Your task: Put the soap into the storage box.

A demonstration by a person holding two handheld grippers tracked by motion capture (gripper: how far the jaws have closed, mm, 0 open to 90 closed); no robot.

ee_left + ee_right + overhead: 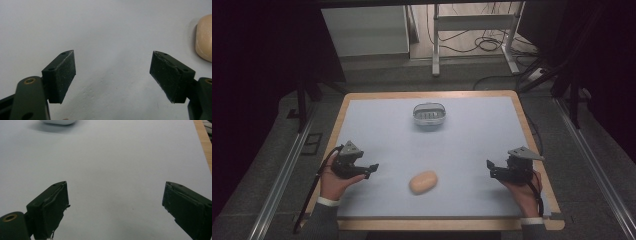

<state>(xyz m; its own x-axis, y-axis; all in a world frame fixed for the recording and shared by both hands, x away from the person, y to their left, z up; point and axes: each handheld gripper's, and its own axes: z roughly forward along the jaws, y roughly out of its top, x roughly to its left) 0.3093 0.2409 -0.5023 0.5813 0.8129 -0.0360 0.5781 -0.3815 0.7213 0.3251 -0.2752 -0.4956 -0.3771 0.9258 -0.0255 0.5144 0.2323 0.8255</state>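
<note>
While both hand-held grippers (373, 169) (489, 167) gape wide and empty, tan soap bar (423, 181), smooth, rounded, lying flat.

On the pale blue mat (462, 150), wide open surface lies between the left gripper (371, 169) at 8 o'clock and the right gripper (490, 167) at 4 o'clock, both with jaws spread and nothing between them. The one obstacle in that lane is a tan soap bar (423, 182) near 6 o'clock, closer to the left gripper. A white soap dish (429, 115) stands at 12 o'clock, well apart from both. The mat's 3 and 9 o'clock flanks run bare to the wooden table edge (527, 125).
</note>
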